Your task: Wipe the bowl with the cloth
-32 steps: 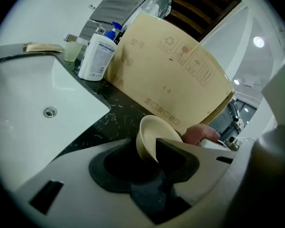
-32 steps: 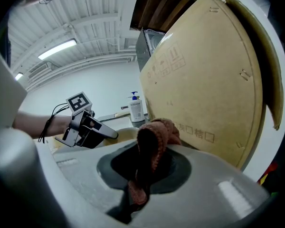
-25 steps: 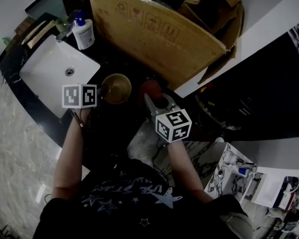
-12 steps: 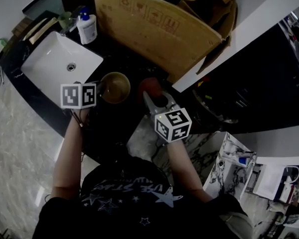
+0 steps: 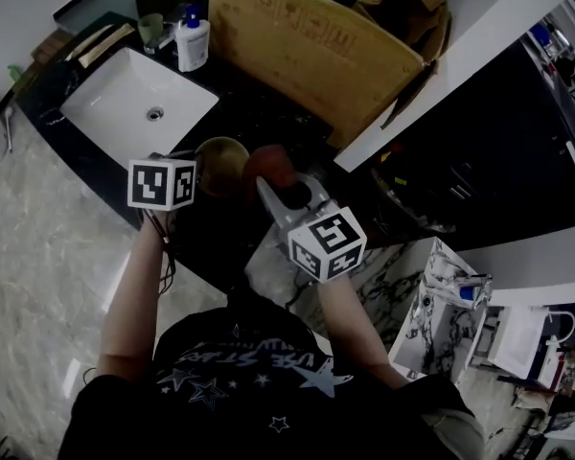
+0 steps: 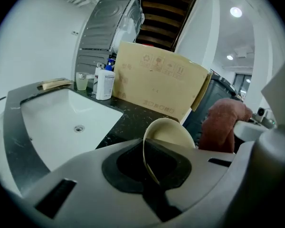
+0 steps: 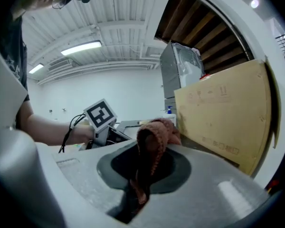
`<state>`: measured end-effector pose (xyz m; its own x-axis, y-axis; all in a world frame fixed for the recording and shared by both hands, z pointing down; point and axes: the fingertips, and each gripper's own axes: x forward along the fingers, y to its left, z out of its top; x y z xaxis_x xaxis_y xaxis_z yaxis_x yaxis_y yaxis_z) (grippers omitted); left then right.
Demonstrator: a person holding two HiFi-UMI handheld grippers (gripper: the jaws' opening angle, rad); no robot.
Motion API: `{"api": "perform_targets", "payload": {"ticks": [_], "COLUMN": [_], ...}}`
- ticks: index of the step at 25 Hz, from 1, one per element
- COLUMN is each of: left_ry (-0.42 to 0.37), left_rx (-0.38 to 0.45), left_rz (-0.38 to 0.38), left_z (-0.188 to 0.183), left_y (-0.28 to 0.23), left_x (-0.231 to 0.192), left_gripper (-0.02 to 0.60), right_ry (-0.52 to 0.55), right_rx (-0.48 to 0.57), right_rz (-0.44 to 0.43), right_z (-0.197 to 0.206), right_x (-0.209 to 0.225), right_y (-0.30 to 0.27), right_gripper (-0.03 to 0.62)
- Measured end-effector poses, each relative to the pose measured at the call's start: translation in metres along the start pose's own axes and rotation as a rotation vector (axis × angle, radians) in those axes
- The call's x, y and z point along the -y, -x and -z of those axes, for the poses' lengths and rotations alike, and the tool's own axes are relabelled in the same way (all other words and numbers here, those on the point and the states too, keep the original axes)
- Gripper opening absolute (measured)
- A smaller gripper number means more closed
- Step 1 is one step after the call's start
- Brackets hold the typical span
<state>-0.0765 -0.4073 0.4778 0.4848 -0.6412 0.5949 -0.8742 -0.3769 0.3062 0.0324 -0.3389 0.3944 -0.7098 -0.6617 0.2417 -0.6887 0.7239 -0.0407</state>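
A cream bowl (image 5: 220,164) is held up above the black counter, its thin rim (image 6: 149,163) pinched between the jaws of my left gripper (image 6: 149,175), which is shut on it; in the left gripper view the bowl stands tilted on edge. My right gripper (image 5: 286,199) is shut on a reddish-brown cloth (image 7: 154,134), which bunches up above its jaws. In the head view the cloth (image 5: 266,167) hangs just right of the bowl, close to it; I cannot tell if they touch.
A white sink (image 5: 139,103) sits in the black counter (image 5: 259,123) at left, with a soap bottle (image 5: 193,41) and a cup (image 5: 151,29) behind it. A large cardboard box (image 5: 316,46) stands at the back. A marble floor (image 5: 38,257) lies below left.
Both grippers have risen and drawn together; the cloth is now right beside the bowl. The bowl stays in the left gripper, the cloth in the right.
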Motion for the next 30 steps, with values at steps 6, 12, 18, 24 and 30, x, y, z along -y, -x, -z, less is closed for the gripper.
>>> {"api": "perform_targets", "payload": {"ticks": [6, 12, 18, 24, 30], "left_ry": [-0.122, -0.197, -0.184, -0.178, -0.223], "left_rx": [0.012, 0.018, -0.029, -0.017, 0.022], "left_rz": [-0.006, 0.057, 0.112, 0.138, 0.155], "left_z": [0.013, 0.031, 0.050, 0.059, 0.061], "left_y": [0.033, 0.058, 0.075, 0.086, 0.096], "left_x": [0.026, 0.058, 0.065, 0.071, 0.080], "left_gripper": [0.021, 0.020, 0.021, 0.021, 0.021], "right_ry": [0.109, 0.259, 0.562, 0.719, 0.664], "right_rx": [-0.140, -0.336, -0.388, -0.566, -0.749], "right_rz": [0.002, 0.058, 0.135, 0.256, 0.235], "right_z": [0.017, 0.046, 0.053, 0.068, 0.082], "right_x": [-0.056, -0.077, -0.091, -0.087, -0.094], "right_y": [-0.022, -0.034, -0.029, -0.016, -0.002], "right_gripper": [0.048, 0.048, 0.047, 0.046, 0.046]}}
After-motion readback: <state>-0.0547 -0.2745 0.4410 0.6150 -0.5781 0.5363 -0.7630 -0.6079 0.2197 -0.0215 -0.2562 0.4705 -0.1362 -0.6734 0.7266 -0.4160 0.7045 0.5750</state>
